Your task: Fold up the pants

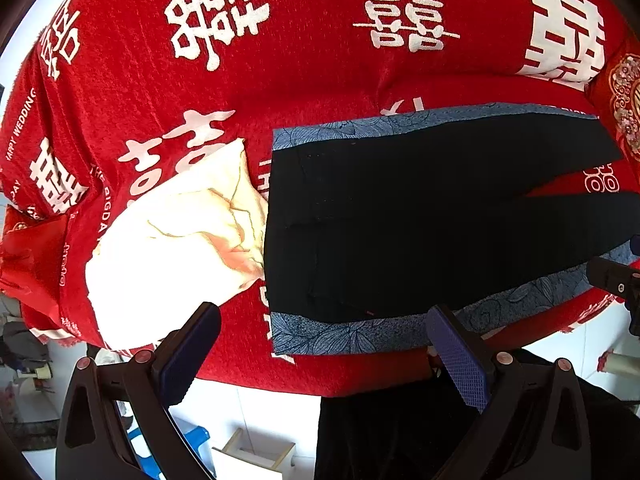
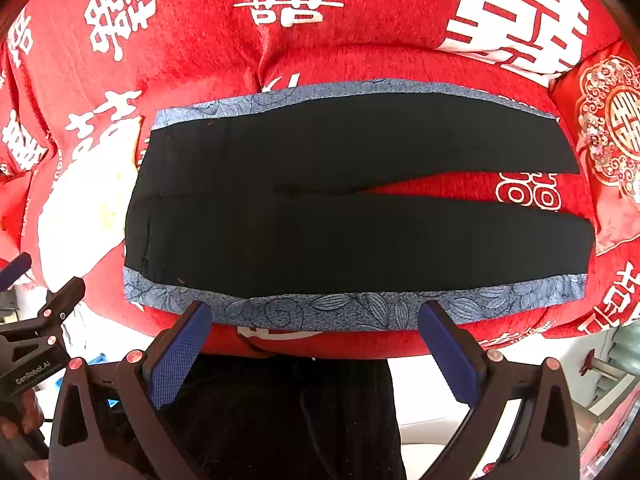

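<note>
Red blanket (image 2: 360,52) | one pants (image 2: 340,216) (flat) | left gripper (image 1: 324,344), right gripper (image 2: 316,340) spread

Printed in white across the red cloth (image 1: 304,80): repeated 囍 double-happiness characters, plus "HAPPY WEDDING" and "THE BIGDAY" along its left part; stamped "GenRobot.AI" on the left gripper (image 2: 8,276) body, seen from the right wrist.

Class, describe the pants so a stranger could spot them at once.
Find the red blanket printed with white characters. The pants lie flat on it, waistband beside a crumpled cream cloth. Unlike it, they are black with blue leaf-patterned side stripes.
</note>
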`<move>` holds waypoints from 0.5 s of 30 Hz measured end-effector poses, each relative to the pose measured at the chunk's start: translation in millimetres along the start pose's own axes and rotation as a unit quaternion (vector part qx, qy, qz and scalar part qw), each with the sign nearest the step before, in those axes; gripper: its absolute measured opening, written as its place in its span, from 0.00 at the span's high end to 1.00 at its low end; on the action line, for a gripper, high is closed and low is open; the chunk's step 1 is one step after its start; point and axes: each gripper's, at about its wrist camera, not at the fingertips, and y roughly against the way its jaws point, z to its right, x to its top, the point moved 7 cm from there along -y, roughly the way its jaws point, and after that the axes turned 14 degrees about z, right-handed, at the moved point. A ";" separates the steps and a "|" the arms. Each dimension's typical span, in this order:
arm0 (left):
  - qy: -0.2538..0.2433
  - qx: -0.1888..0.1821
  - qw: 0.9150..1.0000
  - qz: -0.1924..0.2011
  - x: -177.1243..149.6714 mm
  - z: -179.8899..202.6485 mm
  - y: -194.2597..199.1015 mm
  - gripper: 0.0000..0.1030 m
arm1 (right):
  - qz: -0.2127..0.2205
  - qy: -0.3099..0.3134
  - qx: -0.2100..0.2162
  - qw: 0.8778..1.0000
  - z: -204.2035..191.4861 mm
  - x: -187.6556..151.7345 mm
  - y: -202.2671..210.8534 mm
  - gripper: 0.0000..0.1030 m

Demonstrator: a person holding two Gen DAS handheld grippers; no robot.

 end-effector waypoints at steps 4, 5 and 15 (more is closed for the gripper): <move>0.010 0.000 1.000 -0.006 3.5 4.1 0.9 0.00 | 0.003 0.006 0.004 1.000 5.9 2.6 2.1 0.00; 0.017 0.002 1.000 -0.007 5.2 4.7 2.3 0.00 | 0.004 0.009 0.005 1.000 7.7 3.4 3.4 0.00; 0.094 0.017 0.995 -0.020 3.0 17.2 8.8 0.00 | -0.003 0.042 0.041 0.998 31.6 1.5 4.7 0.00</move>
